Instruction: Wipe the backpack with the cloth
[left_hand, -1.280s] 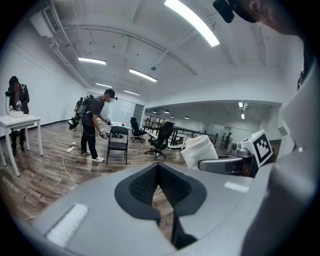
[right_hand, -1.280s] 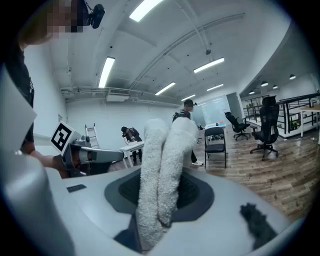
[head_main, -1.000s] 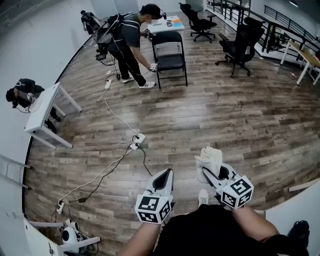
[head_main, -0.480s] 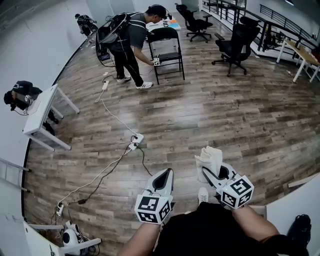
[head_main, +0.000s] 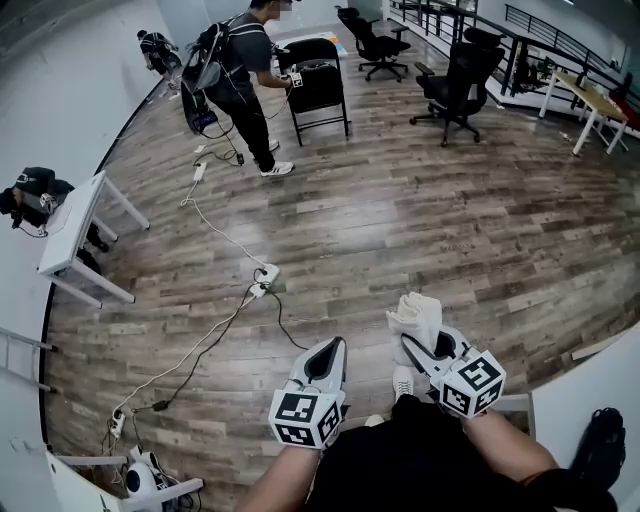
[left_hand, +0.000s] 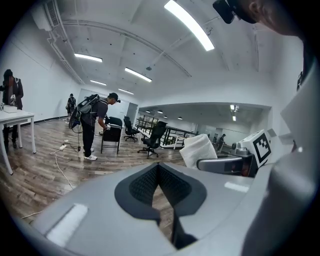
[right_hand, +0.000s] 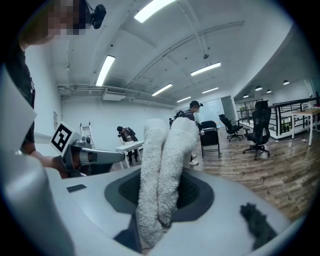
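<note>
The cloth (head_main: 418, 312), a folded white towel, is clamped in the right claw (head_main: 418, 345). In the right gripper view it is seen standing up between the jaws as two thick folds (right_hand: 162, 165), its long axis running along the claw (right_hand: 160, 200). The left claw (head_main: 332, 350) is clenched with nothing in it, and in the left gripper view its dark pads (left_hand: 145, 185) are seen meeting at the tip. Both claws are held low and near, side by side, pointed out over bare wooden floor (head_main: 420, 220).

No backpack is found within reach. A dark bag-like shape (head_main: 600, 445) is seen at the near right edge, beside and behind the right claw. Whether it is the backpack cannot be told. Another dark bag (head_main: 35, 185) lies at the far end of a white tabletop (head_main: 75, 220) well off to the left. If the near right shape is the target, a turn to the right is judged necessary, with the cloth-bearing claw already the nearer one.
</note>
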